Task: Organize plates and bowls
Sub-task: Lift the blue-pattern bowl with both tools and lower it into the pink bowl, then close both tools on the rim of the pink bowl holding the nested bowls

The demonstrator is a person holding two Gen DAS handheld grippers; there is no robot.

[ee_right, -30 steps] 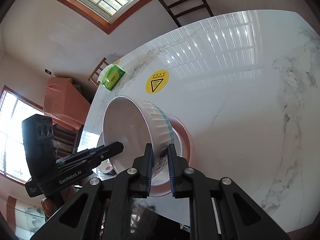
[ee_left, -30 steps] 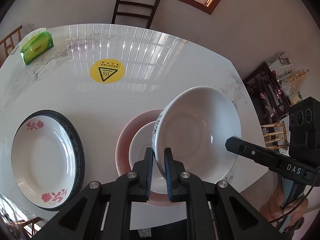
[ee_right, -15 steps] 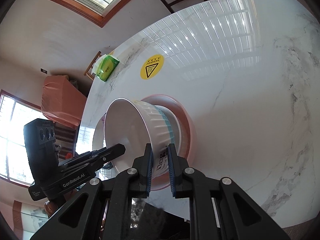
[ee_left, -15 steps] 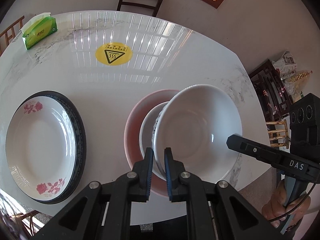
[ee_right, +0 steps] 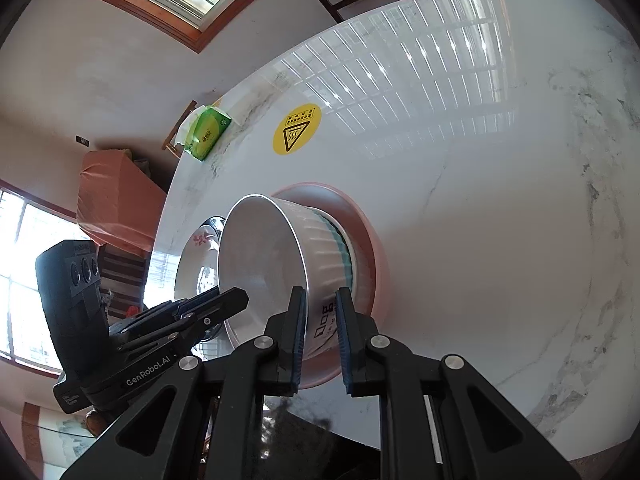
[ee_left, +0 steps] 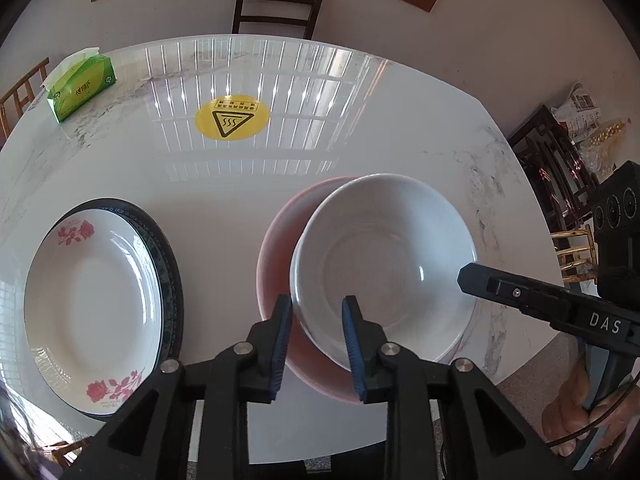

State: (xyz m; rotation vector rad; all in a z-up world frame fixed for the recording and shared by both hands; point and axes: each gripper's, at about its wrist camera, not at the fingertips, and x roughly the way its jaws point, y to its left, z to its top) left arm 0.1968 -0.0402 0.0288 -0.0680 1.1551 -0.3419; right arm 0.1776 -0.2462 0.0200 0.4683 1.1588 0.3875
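Observation:
A white ribbed bowl [ee_left: 384, 256] sits nested in another bowl on a pink plate [ee_left: 280, 248] near the table's front right. My left gripper [ee_left: 316, 340] is open, its fingers astride the bowl's near rim. My right gripper [ee_right: 320, 336] is slightly open, its pads either side of the same bowl's [ee_right: 272, 264] rim; the pink plate [ee_right: 372, 248] lies beneath. A white rose-patterned plate [ee_left: 88, 304] rests on a dark-rimmed plate at the left.
A green tissue box [ee_left: 80, 88] lies at the far left of the marble table [ee_left: 320, 100]. A yellow hot-surface sticker [ee_left: 230, 118] marks the middle. A dark chair [ee_left: 280, 4] stands behind the table. The table edge runs close below both grippers.
The white bowl has come down level into the bowl on the pink plate. Both grippers have opened off its rim, the left wider.

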